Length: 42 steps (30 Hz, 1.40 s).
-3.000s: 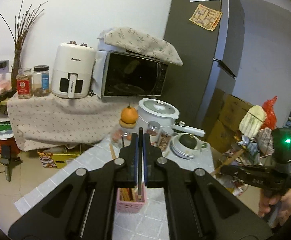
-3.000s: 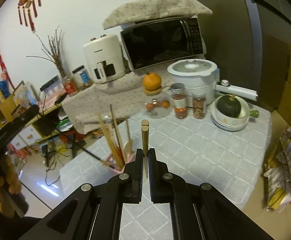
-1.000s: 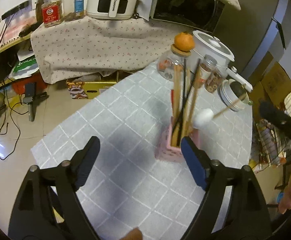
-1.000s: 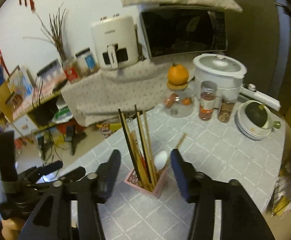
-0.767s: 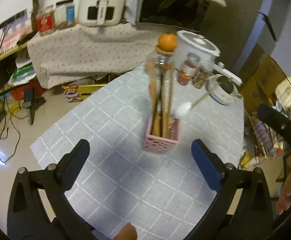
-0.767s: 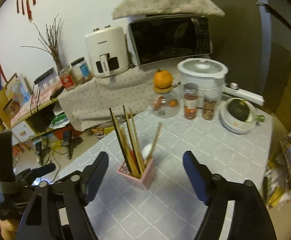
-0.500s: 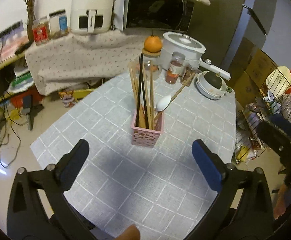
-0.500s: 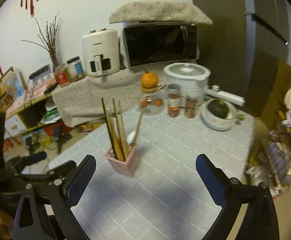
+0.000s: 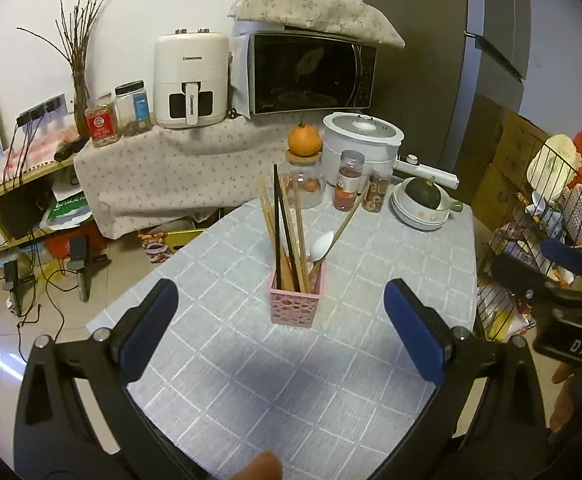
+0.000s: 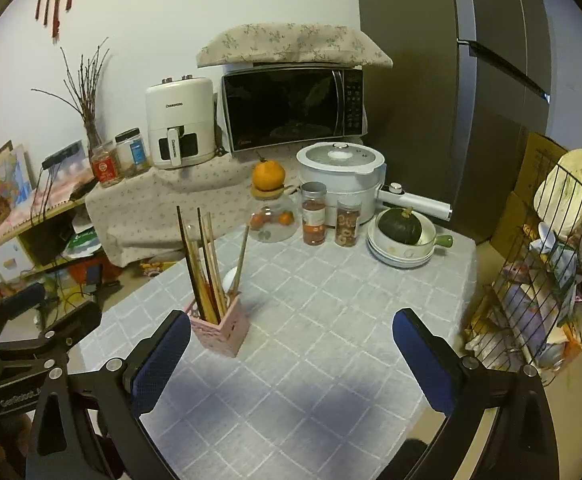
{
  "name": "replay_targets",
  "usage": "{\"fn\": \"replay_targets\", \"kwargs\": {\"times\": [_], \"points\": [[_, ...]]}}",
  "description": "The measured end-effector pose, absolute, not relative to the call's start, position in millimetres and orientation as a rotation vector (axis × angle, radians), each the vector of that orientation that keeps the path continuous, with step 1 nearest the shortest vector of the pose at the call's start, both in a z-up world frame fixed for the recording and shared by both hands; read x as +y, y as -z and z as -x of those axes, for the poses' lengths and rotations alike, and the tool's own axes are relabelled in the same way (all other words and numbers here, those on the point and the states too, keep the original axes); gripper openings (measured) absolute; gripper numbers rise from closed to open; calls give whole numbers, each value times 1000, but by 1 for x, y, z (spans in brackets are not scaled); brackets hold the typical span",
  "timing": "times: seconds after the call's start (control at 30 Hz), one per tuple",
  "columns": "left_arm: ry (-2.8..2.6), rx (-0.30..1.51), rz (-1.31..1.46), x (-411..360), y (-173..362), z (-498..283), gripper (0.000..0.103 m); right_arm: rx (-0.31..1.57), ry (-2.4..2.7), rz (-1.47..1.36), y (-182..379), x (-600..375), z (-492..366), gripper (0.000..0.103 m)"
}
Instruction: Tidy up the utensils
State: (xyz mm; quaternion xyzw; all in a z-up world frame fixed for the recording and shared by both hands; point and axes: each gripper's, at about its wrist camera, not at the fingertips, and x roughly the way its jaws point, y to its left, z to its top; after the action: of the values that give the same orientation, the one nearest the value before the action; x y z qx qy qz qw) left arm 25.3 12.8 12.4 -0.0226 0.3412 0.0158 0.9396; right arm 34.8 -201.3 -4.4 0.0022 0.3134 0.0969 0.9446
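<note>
From the left wrist view, the left gripper is spread wide with nothing between its pads, its jaws having just been opening. It is aimed at the pink holder, which stands near the middle of the table so both hands can reach it. The chopsticks and a white spoon stand in it, handles leaning.

From the right wrist view, the right gripper is likewise splayed and empty, just opened. The holder sits toward the table's left edge. No loose utensil shows on the cloth, though dim light may hide one.
</note>
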Motion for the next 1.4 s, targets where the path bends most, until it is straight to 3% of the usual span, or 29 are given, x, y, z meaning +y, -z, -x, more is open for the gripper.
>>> {"fn": "replay_targets", "kwargs": {"times": [1.4], "points": [[-44, 696, 38, 9, -10, -20, 102, 625, -186, -4, 8, -198, -40, 102]]}}
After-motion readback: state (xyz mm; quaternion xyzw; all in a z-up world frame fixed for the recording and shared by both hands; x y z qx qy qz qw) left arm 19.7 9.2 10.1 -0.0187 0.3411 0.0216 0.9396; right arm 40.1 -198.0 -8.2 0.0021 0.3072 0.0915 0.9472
